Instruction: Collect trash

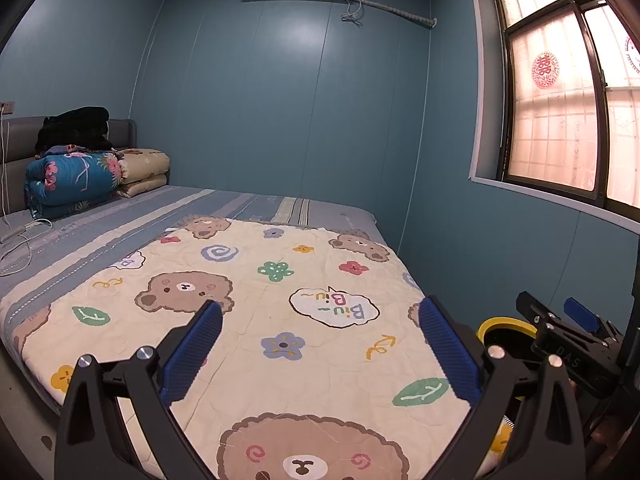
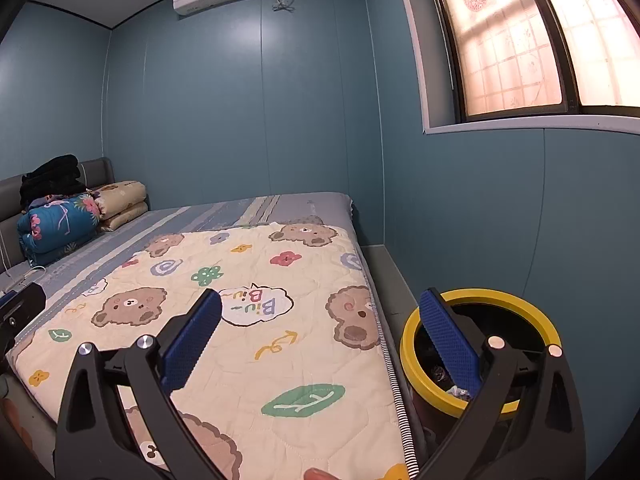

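Note:
A dark trash bin with a yellow rim (image 2: 484, 295) stands on the floor by the right side of the bed; crumpled scraps (image 2: 456, 393) lie inside it. My right gripper (image 2: 320, 298) is open and holds nothing, its right finger over the bin's mouth. My left gripper (image 1: 320, 307) hangs open and empty above the bear-print blanket (image 1: 256, 320). In the left wrist view the bin rim (image 1: 505, 323) shows at the right, partly behind the right gripper (image 1: 576, 322). I see no loose trash on the blanket.
Folded quilts (image 1: 76, 178) and dark clothes (image 1: 76, 126) are stacked at the grey headboard. A white cable (image 1: 18, 248) lies on the striped sheet at the left. Blue walls close in behind and right of the bed, with a window (image 2: 520, 40) above the bin.

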`<state>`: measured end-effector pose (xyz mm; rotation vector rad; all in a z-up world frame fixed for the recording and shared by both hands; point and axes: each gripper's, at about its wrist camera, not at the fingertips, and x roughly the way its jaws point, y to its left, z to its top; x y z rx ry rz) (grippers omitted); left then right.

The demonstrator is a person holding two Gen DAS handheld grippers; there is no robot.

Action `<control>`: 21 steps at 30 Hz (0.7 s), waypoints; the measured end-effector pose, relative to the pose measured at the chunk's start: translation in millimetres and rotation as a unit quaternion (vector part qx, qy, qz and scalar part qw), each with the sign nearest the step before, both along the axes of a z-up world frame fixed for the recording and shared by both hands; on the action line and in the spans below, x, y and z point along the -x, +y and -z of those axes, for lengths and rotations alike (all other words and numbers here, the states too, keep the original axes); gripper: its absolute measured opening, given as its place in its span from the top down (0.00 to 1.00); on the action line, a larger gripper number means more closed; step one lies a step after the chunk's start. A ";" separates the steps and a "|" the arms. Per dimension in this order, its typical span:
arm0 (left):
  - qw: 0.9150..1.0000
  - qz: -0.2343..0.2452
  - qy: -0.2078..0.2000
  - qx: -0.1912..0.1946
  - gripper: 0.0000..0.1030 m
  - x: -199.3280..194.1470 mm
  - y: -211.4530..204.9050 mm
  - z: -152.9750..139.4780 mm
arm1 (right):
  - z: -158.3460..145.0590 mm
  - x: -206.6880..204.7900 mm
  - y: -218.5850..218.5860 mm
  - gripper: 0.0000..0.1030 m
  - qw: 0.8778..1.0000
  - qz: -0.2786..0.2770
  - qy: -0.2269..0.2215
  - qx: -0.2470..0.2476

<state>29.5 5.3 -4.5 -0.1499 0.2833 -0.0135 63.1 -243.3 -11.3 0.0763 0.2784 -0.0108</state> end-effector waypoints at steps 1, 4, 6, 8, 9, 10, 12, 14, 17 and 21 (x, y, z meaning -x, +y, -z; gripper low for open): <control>1.000 0.000 0.000 0.000 0.08 -0.4 0.2 0.1 | 0.7 -0.9 0.0 0.08 1.000 -0.001 0.001 0.000; 1.000 0.002 0.001 0.001 0.08 -0.6 -0.1 0.3 | 2.0 -2.1 0.7 0.08 1.000 -0.001 0.003 0.000; 1.000 0.002 0.001 0.001 0.08 -0.7 -0.3 0.4 | 2.6 -2.5 0.8 0.08 1.000 -0.002 0.005 -0.001; 1.000 0.003 0.002 0.002 0.08 -0.7 -0.2 0.5 | 2.9 -2.7 0.7 0.08 1.000 -0.001 0.004 -0.001; 1.000 0.002 0.002 0.002 0.08 -0.6 -0.5 0.4 | 3.0 -3.0 0.7 0.08 1.000 -0.001 0.004 -0.001; 1.000 0.003 0.002 0.002 0.08 -0.6 -0.5 0.5 | 2.7 -2.8 0.5 0.08 1.000 -0.002 0.005 0.000; 1.000 0.004 0.002 0.002 0.08 -0.7 -0.1 0.6 | 3.1 -3.0 0.5 0.08 1.000 -0.002 0.005 -0.001; 1.000 0.005 0.002 0.003 0.08 -0.8 0.4 0.7 | 4.7 -3.4 1.1 0.08 1.000 -0.001 0.006 -0.001; 1.000 0.006 0.002 0.003 0.08 -0.5 1.0 1.1 | 4.6 -3.4 0.8 0.08 1.000 -0.001 0.006 -0.002; 1.000 0.005 0.002 0.003 0.08 -0.5 1.5 1.4 | 6.3 -4.1 1.2 0.08 1.000 -0.001 0.007 -0.002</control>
